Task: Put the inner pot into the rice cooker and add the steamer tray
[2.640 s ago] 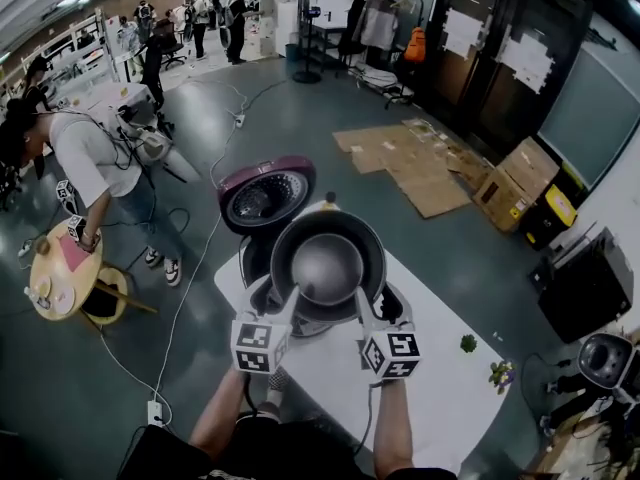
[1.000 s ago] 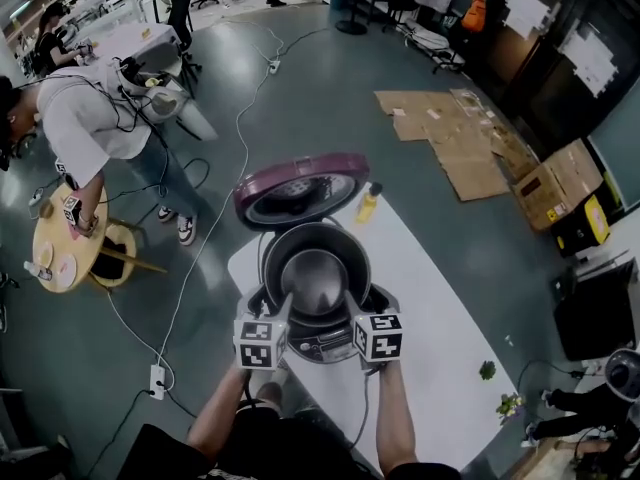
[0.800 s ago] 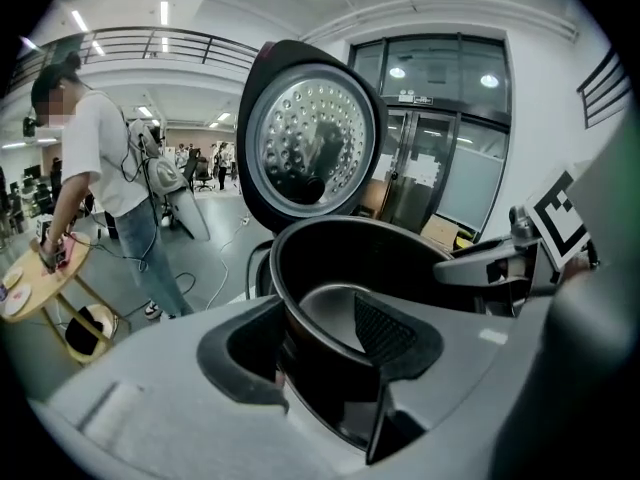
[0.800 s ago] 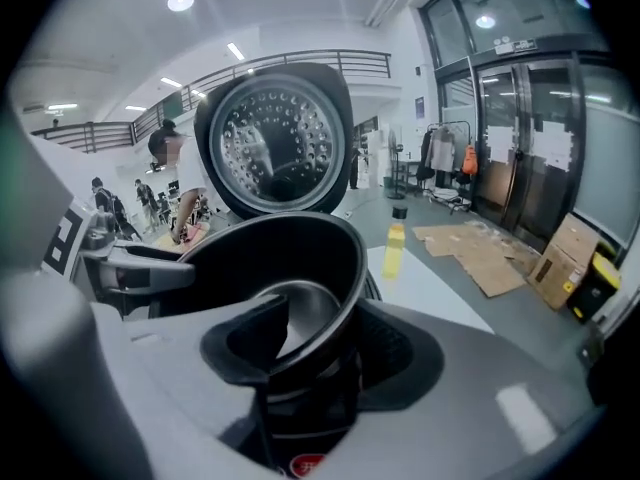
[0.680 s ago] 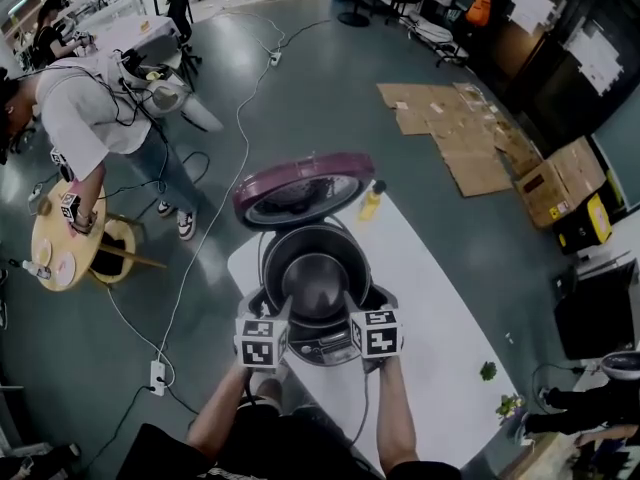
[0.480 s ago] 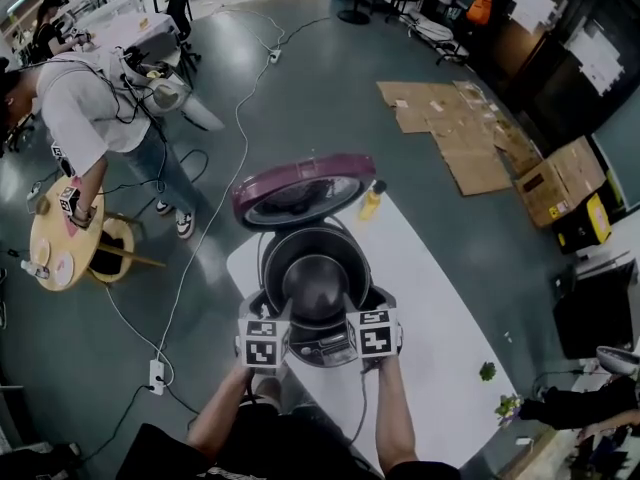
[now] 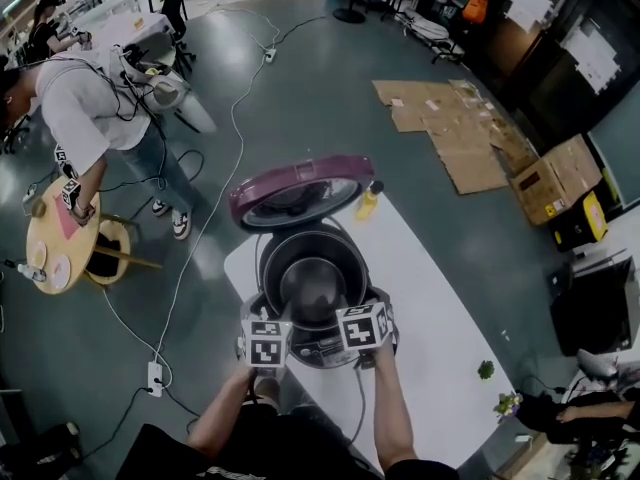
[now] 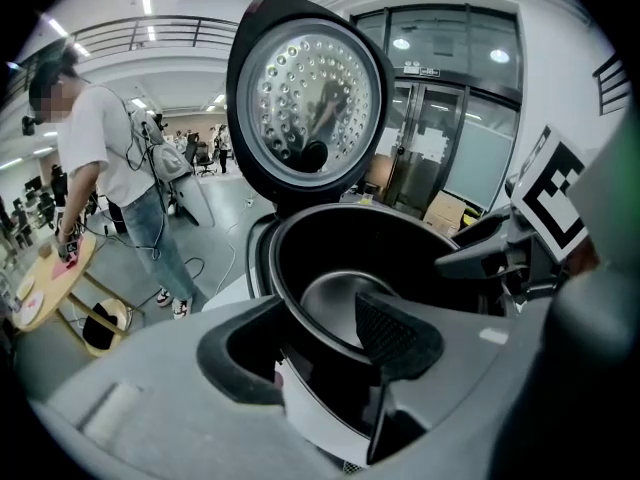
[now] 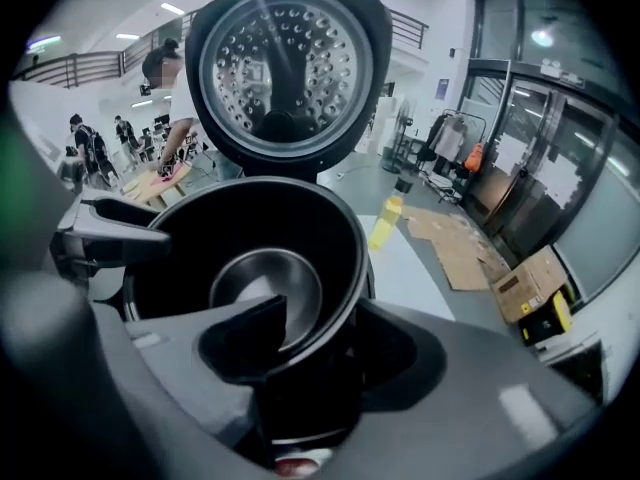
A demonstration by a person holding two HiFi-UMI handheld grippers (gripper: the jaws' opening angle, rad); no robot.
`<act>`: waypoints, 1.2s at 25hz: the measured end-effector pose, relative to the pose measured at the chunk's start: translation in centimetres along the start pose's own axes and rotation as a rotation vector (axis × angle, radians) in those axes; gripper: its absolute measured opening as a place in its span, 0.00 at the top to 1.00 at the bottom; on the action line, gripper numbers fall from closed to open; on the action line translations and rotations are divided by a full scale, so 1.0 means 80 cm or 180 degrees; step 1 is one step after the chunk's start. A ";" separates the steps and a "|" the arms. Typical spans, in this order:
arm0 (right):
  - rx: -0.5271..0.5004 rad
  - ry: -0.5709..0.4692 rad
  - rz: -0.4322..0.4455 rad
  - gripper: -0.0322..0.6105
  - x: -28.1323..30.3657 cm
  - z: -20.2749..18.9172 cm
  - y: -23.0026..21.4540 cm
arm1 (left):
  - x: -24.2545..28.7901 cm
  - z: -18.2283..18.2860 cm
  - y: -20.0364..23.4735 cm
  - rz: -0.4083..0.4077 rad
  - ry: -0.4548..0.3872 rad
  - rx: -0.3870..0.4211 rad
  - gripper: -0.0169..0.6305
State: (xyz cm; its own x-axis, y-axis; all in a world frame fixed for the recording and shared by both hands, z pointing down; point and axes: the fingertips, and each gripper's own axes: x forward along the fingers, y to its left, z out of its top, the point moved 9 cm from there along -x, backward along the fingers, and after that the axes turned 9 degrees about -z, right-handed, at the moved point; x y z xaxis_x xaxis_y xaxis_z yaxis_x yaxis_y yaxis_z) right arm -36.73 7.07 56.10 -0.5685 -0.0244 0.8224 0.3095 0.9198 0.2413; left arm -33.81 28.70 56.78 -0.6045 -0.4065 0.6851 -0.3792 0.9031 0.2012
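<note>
Left gripper [image 8: 320, 320] loose, jaws wide apart and straddling the near-left rim of the inner pot [image 8: 340, 258], pads off it. Right gripper [image 9: 322, 320] same story on the near-right rim, jaws just been opening, rim between them but not pinched. Pot itself already sitting down inside the rice cooker [image 7: 312, 351], dead ahead of and below both grippers, 1 jaw of each inside the wall and 1 outside. Round thing, so no long axis to worry about; both hands about equally close. Guessing straight up and off the rim next. No steamer tray in any view, so no telling which hand is nearer to it. Pot: dark smooth wall, grey satin bottom, thin flared lip. Lid [image 7: 298, 190] tipped up behind, maroon shell, shiny dimpled metal plate inside. Mesh-textured pad on the left gripper's inner jaw.
</note>
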 end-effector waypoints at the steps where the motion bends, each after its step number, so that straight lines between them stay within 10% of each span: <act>1: -0.0042 0.0026 -0.0034 0.60 0.001 0.000 0.002 | 0.000 0.000 -0.001 0.0012 0.0008 0.0015 0.61; 16: 0.0081 -0.0362 -0.0172 0.60 -0.019 0.005 -0.012 | -0.018 0.022 0.005 0.0113 -0.0261 0.0312 0.62; 30: 0.0669 -0.1520 -0.0133 0.60 -0.154 -0.011 -0.042 | -0.111 0.073 -0.053 0.0035 -0.1069 0.0728 0.64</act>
State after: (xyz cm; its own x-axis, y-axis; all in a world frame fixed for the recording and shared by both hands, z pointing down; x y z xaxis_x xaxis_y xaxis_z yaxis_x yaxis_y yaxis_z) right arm -30.14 3.91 45.60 -0.8765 0.0734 0.4759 0.1473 0.9818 0.1198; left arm -30.95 27.70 45.77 -0.7903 -0.4538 0.4118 -0.4947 0.8690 0.0083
